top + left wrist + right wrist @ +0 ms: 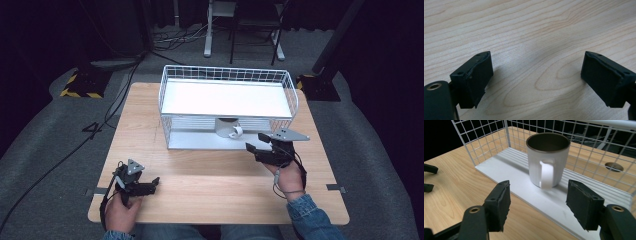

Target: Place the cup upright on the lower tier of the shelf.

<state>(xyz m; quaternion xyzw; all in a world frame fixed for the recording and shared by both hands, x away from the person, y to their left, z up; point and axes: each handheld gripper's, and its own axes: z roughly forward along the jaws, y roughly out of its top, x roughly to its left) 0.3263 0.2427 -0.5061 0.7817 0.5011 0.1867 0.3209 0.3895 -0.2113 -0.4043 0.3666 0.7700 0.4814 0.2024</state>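
A white mug with a dark inside stands upright on the lower shelf of a white wire rack, near the shelf's near edge, with its handle turned toward the right gripper. In the high view the mug sits under the rack's upper tray, about at the middle of the rack. The right gripper is just in front of the rack, to the right of the mug; its 2 jaws are spread wide and grasp nothing, and the mug is a little beyond them, not touched. The left gripper is at the near left of the wooden table, well apart from the rack, and points to the right. Its jaws are also released, with bare wood between them.
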